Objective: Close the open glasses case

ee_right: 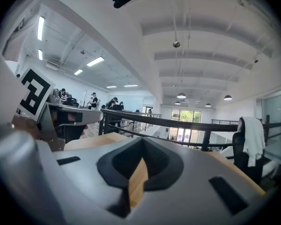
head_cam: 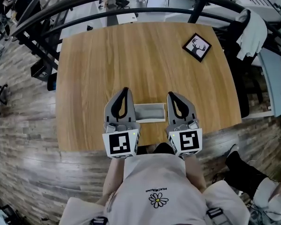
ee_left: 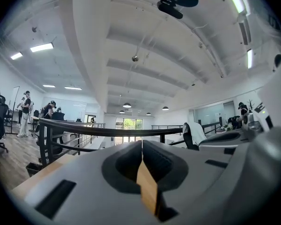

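I hold the left gripper (head_cam: 125,90) and right gripper (head_cam: 171,94) shut, both empty. The glasses case (head_cam: 150,111) between them lies flat; I judge it closed.

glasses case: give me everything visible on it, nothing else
The glasses case is a flat grey oblong, matte, with a paler strip along its near edge. It lies long side left to right on the wooden table, close to the person's edge. The left gripper and right gripper flank its two ends, both with jaws together on nothing; whether they touch it cannot be told. Only the head view shows it, too small to make out its lid or hinge.
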Motion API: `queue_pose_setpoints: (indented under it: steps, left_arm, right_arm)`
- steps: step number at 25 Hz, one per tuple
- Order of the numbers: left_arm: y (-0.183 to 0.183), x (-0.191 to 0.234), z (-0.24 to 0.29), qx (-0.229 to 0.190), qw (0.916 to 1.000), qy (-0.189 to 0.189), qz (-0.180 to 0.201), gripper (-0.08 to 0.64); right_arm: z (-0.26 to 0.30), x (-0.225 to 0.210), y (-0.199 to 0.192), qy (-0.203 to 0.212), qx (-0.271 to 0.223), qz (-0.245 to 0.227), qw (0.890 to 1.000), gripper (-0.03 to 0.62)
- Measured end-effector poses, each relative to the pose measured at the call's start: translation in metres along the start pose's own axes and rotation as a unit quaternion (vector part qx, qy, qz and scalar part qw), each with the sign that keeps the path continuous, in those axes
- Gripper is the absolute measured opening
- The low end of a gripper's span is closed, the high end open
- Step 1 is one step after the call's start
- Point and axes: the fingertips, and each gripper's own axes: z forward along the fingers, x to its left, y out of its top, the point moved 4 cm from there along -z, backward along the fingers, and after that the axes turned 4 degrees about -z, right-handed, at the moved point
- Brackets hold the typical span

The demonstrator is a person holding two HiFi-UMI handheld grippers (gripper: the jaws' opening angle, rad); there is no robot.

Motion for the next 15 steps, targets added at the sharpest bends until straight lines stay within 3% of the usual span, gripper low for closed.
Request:
queue_pose_setpoints:
  steps: [4,7,15]
  left_arm:
    - [-0.005,0.012,0.02,0.014,0.9997,0.004,-0.019,0.02]
    - [-0.013,0.007,0.03,0.03,0.9995,0.003,-0.012,0.02]
    - [-0.023,-0.001,0.037,0.036,0.9983,0.041,-0.02,0.018]
  right_arm:
    - [0.019,0.0,0.004,0.007,-0.001,-0.007,1.0,0.006]
    - [0.029,-0.007,0.002,0.018,-0.005,-0.003,1.0,0.006]
    - [0.036,-0.017,0.002,0.05,-0.016,0.011,0.999,0.006]
